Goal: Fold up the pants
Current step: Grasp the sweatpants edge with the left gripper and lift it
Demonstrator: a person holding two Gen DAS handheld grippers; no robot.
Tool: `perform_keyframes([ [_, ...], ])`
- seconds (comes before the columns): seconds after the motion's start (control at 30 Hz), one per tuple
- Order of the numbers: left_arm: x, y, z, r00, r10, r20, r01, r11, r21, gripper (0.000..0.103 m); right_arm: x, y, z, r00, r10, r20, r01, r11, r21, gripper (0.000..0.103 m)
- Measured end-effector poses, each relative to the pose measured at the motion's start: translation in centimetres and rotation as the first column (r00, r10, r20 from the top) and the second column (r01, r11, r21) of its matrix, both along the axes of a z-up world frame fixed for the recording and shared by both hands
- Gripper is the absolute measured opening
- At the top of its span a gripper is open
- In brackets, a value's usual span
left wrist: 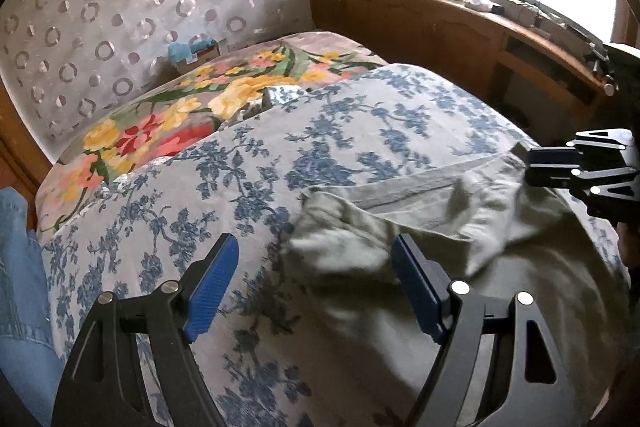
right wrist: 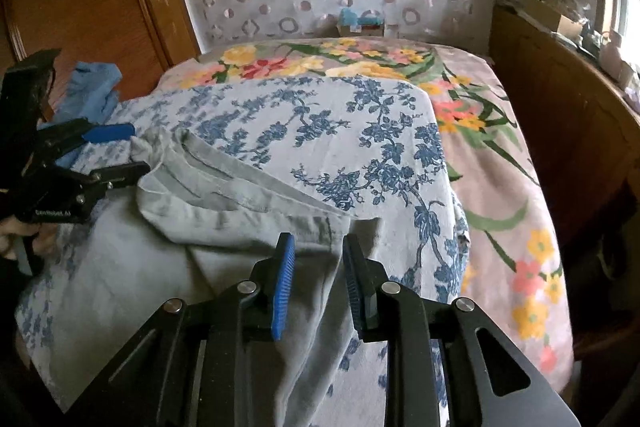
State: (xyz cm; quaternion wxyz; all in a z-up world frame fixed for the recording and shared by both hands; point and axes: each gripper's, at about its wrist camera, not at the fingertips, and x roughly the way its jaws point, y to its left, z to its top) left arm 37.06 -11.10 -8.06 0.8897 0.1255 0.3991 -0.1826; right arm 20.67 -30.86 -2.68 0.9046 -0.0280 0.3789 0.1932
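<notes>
Grey pants (right wrist: 224, 195) lie between both spread hand-held grippers, left (left wrist: 316, 283) and right (right wrist: 318, 283).

Bare blue-flowered sheet (left wrist: 248, 163) beyond the pants (left wrist: 460, 227); wooden cabinet (left wrist: 432, 31) bounds right.

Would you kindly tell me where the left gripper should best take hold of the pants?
Probably at the crumpled end of the grey-green pants, coming from the near side. That bunched cloth stands up off the blue floral sheet, just ahead of the open left gripper.
</notes>
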Motion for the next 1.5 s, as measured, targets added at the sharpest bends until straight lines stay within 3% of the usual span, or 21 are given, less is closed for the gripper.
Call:
perform_keyframes([
  [0.27,1.2,0.5,-0.5,1.0,0.019,-0.008,-0.019,1.0,0.002,0.079,1.5,0.7,-0.3,1.0,0.007,-0.018,-0.007,1.0,-0.027,0.025],
  [0.33,1.5,0.4,-0.7,1.0,0.013,-0.013,-0.013,1.0,0.0,0.068,1.4,1.0,-0.4,1.0,0.01,-0.006,-0.011,0.999,-0.039,0.009],
  [0.4,1.6,0.3,-0.8,1.0,0.004,-0.016,-0.005,1.0,-0.007,0.056,1.0,1.0,-0.2,1.0,0.002,0.019,-0.001,0.999,-0.037,0.005],
  [0.53,1.8,0.2,-1.0,1.0,-0.005,-0.026,0.005,1.0,-0.021,0.039,-0.2,0.1,0.5,0.992,-0.076,0.096,0.079,0.997,-0.022,0.004],
  [0.7,2.0,-0.2,-0.8,1.0,-0.016,-0.025,0.015,0.999,-0.035,0.032,-0.1,0.1,-0.4,0.994,-0.086,0.065,0.089,0.995,-0.034,0.004],
  [0.83,1.8,-0.6,-0.6,0.999,-0.035,-0.02,0.034,0.999,-0.036,0.008,0.0,0.5,-0.8,0.996,-0.069,0.049,0.072,0.996,-0.048,0.004],
  [1.23,3.0,-1.2,2.4,0.998,-0.029,0.064,0.035,0.995,-0.097,0.004,0.2,0.0,0.2,0.991,-0.108,0.08,0.112,0.993,-0.046,0.004],
  [1.5,3.7,-1.2,1.6,1.0,-0.02,0.003,0.02,0.996,-0.089,0.008,-0.3,-0.4,0.1,0.984,-0.158,0.077,0.16,0.987,-0.019,0.005],
])
